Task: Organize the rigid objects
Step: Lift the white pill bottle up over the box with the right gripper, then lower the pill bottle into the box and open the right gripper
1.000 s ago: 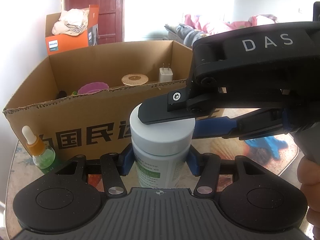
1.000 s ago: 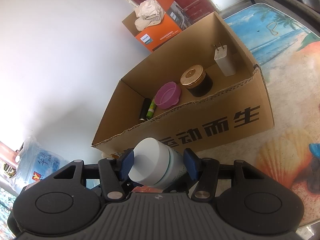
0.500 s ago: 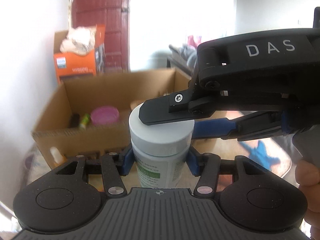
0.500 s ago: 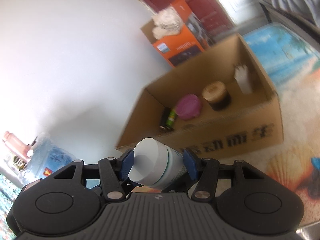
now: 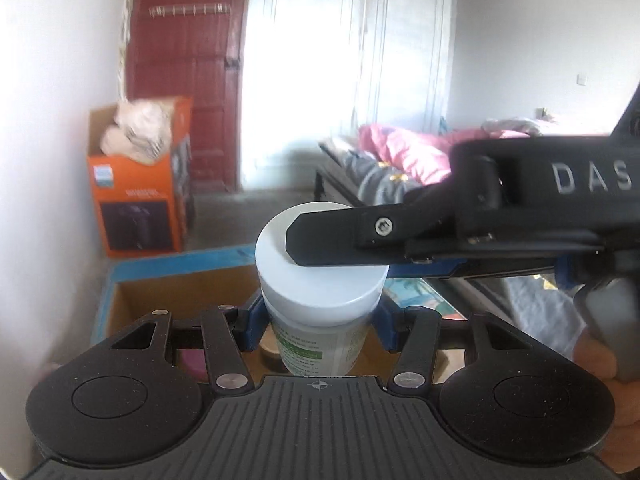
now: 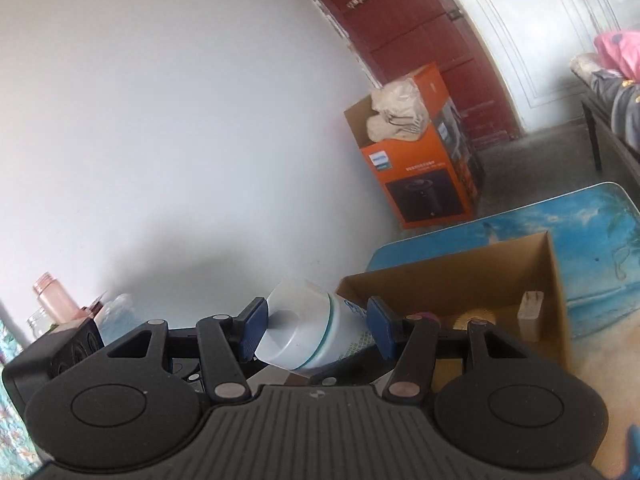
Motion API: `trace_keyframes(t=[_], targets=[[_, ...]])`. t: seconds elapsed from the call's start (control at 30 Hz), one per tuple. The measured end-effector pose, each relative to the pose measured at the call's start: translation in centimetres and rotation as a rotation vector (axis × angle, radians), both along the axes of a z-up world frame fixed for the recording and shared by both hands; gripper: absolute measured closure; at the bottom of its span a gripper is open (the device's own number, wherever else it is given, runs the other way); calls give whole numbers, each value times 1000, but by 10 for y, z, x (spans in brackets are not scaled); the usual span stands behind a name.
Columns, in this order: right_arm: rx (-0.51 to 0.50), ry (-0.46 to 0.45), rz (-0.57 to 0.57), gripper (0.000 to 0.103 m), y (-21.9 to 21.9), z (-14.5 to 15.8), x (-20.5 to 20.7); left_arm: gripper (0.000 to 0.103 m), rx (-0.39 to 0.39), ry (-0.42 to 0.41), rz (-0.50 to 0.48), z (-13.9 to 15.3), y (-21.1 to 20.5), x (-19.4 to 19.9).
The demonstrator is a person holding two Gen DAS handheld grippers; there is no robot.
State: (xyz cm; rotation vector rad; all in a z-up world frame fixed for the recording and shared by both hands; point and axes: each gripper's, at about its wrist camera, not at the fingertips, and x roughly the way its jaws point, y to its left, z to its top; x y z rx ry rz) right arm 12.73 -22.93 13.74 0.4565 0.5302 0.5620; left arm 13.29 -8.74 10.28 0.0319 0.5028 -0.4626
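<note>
A white bottle (image 5: 320, 284) with a wide white cap and a green label hangs in the air, held by both grippers. My left gripper (image 5: 318, 320) is shut on its body just under the cap. My right gripper (image 6: 316, 332) is shut on the cap end of the bottle (image 6: 304, 328), which lies tilted in the right wrist view. One of its black fingers (image 5: 332, 240) crosses the cap from the right. Below lies the open cardboard box (image 6: 460, 276), holding a white charger plug (image 6: 530, 312), a gold-lidded jar (image 6: 468, 318) and a purple lid (image 5: 190, 360).
The cardboard box (image 5: 180, 292) sits on a table with a beach print (image 6: 592, 248). An orange carton (image 5: 136, 208) stuffed with cloth stands on the floor by a red door. A bed with pink bedding (image 5: 400, 152) is at the right. A person's hand (image 5: 600, 360) grips the right tool.
Both grippers have risen together with the bottle between them. The cardboard box has sunk low in both views, and the dropper bottle beside it has left the left wrist view.
</note>
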Motion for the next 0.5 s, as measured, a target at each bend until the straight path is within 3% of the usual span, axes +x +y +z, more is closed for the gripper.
trace_keyframes(t=[0.23,0.5], targets=[[-14,148,-3,45,-16,-45,64,50,15,186,8,-42,-20,53],[-36,259,53,45,-22,-96,87,50,78,298,33,-71,-14,62]])
